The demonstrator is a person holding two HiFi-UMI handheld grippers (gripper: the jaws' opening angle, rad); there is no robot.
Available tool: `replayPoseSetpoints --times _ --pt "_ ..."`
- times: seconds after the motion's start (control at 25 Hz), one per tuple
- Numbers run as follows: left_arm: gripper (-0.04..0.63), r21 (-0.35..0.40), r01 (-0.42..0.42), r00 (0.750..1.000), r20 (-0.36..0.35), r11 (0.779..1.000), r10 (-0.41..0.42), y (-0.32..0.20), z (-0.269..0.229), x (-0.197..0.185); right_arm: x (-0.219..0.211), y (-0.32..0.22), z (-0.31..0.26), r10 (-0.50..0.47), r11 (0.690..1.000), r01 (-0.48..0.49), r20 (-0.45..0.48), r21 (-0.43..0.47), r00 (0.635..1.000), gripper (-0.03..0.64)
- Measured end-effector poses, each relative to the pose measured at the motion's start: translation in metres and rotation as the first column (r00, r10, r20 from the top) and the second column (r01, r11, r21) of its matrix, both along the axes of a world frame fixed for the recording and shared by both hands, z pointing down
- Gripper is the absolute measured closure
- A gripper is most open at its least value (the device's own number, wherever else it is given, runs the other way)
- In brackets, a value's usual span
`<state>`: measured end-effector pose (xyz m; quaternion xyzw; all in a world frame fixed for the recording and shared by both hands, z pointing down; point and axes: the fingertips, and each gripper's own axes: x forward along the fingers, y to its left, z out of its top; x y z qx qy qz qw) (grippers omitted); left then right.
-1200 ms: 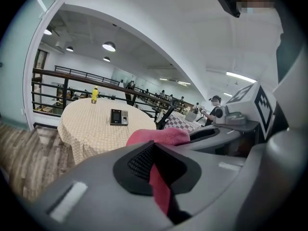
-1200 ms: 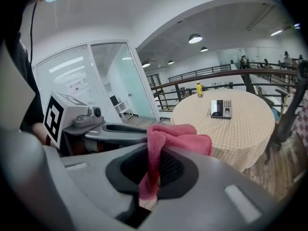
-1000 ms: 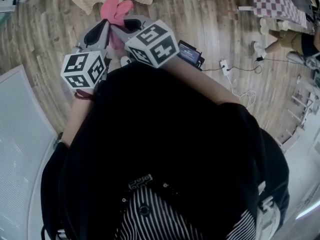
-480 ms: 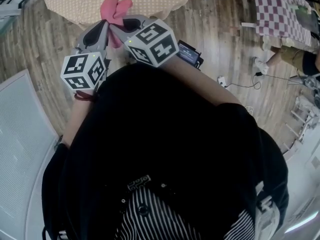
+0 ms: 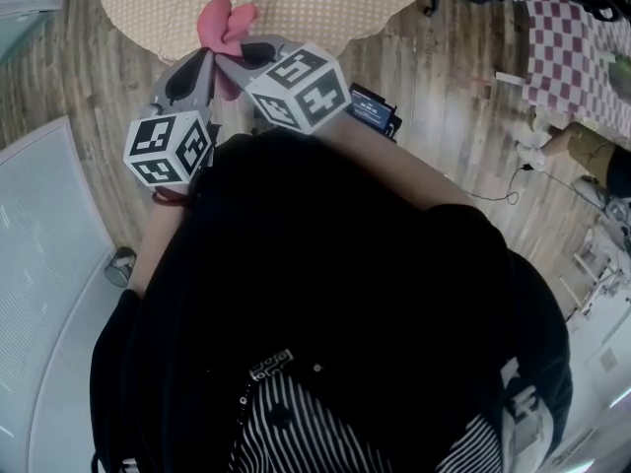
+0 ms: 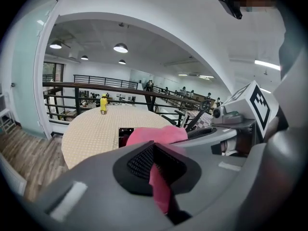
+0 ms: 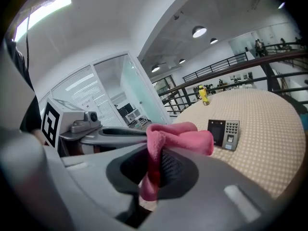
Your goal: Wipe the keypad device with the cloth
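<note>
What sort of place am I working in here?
Probably a large open hall or mezzanine, maybe a café: a round cloth-covered table, a long railing, wood floor and round ceiling lamps.

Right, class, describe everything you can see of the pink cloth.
The pink cloth is soft, fleecy-looking fabric, bunched and folded. The left gripper and right gripper each pinch a strip of it, the loose bulk puffing out beyond both. It hangs in the air near the round table, touching only the grippers.
</note>
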<state>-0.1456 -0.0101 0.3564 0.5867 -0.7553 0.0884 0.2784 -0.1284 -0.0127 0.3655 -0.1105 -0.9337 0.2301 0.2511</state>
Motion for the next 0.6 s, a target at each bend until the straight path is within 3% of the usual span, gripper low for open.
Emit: replayPoseSetpoints --times 0.44,0.6 --pt "0.597 -0.019 0.016 1.0 0.019 1.0 -0.015 -0.013 -0.004 -0.007 -0.011 -0.015 -0.001 -0.026 1.0 0.026 0.023 -0.012 0.999 0.586" --pt "0.597 -0.017 -0.043 0.999 0.023 0.999 0.043 -0.028 -0.008 -0.007 -0.008 -0.026 -0.006 0.022 1.0 -0.022 0.031 -0.003 0.999 0.586"
